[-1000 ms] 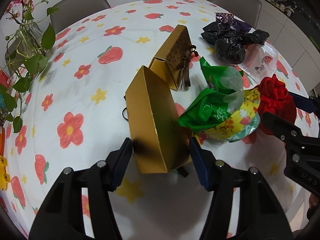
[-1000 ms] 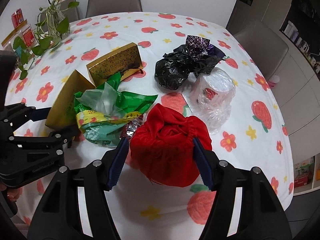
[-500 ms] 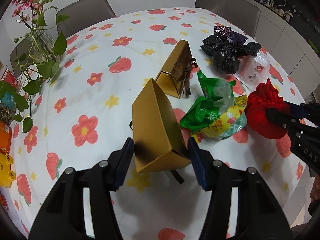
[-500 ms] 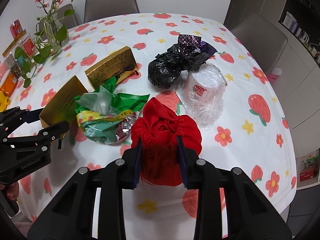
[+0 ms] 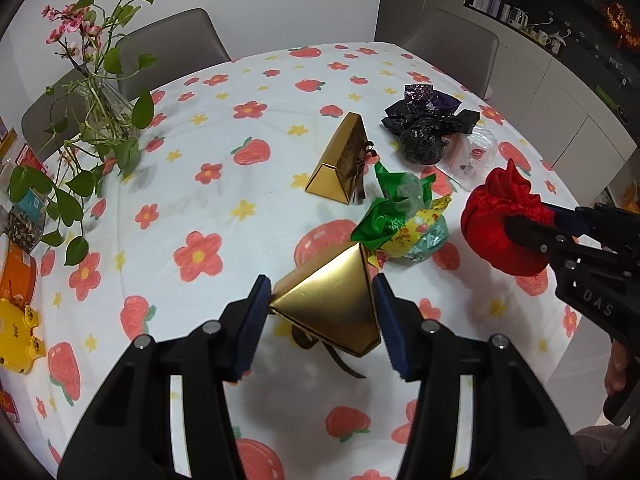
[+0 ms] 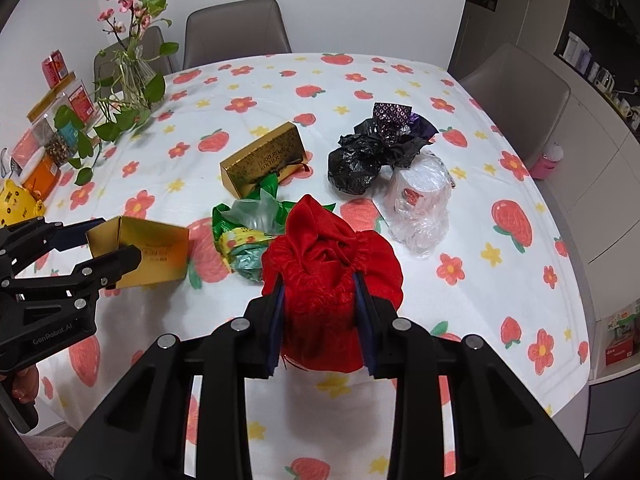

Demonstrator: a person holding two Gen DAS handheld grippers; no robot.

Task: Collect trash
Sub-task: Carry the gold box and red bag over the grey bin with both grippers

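A triangular gold cardboard box point(image 5: 332, 300) is gripped as the left gripper point(image 5: 320, 312) closes; a crumpled red fabric pouch point(image 6: 324, 280) is clamped by the right gripper point(image 6: 320, 320), above the floral-clothed table point(image 5: 208, 208).

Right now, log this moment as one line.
left gripper: closing on gold triangular box | right gripper: shut on red cloth pouch | both lifted off table

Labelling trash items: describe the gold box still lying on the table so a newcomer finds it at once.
On the flower-print tablecloth, look near the middle, left of the black plastic bag and just behind the green crumpled bag. The gold box on the table lies there with dark lettering and a brown ribbon; unlike the gold box held in the left gripper, it rests untouched.
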